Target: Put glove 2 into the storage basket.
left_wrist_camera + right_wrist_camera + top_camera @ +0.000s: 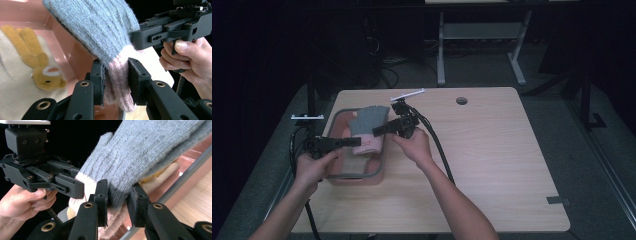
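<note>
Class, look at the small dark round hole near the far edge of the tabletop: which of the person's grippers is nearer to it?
Right. The right gripper works at the pink basin's right rim, left of and nearer the person than the hole; the left gripper is farther left, over the basin.

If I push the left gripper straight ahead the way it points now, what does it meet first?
Its fingers already flank the glove's pink cuff, so the grey glove comes first. Past it sits the right gripper, though depth there is unclear.

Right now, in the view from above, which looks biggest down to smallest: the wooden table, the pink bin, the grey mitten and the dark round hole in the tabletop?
1. Wooden table
2. Pink bin
3. Grey mitten
4. Dark round hole
</note>
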`<state>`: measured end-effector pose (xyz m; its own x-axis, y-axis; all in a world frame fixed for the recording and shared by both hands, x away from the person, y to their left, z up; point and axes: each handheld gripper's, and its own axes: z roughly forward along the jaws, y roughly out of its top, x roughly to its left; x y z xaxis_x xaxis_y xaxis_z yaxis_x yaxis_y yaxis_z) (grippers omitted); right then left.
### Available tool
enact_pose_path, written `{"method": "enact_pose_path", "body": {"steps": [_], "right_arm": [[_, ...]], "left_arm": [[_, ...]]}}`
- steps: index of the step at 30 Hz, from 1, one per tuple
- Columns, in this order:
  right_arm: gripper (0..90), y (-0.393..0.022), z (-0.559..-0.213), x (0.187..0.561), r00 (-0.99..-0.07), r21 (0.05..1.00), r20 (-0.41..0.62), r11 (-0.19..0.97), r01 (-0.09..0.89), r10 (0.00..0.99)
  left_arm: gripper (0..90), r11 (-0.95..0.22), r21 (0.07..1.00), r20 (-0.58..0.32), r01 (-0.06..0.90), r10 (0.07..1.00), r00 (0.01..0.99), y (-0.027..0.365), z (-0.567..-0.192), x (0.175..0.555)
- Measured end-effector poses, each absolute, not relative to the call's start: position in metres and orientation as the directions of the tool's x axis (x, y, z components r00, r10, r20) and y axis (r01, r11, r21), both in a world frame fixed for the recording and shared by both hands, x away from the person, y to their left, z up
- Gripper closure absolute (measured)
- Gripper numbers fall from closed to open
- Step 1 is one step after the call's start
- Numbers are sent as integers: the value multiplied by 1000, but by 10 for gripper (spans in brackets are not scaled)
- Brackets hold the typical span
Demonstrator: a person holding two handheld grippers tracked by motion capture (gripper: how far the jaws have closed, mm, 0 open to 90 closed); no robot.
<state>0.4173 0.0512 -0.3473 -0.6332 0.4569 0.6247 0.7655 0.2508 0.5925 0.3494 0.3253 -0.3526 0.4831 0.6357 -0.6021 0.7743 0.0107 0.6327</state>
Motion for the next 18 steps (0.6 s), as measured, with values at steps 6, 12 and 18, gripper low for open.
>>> {"method": "enact_pose_path", "body": {"steps": [6, 12, 18], "right_arm": [[716, 56, -351, 420, -632, 589, 634, 250, 768, 446], [717, 66, -355, 421, -623, 572, 643, 261, 778, 446], [717, 76, -362, 423, -619, 559, 649, 275, 783, 443]], "left_arm": [[681, 13, 629, -601, 777, 643, 476, 331, -354, 349], [682, 3, 631, -578, 776, 669, 468, 337, -357, 346], [682, 7, 619, -577, 785, 682, 449, 345, -362, 345]]}}
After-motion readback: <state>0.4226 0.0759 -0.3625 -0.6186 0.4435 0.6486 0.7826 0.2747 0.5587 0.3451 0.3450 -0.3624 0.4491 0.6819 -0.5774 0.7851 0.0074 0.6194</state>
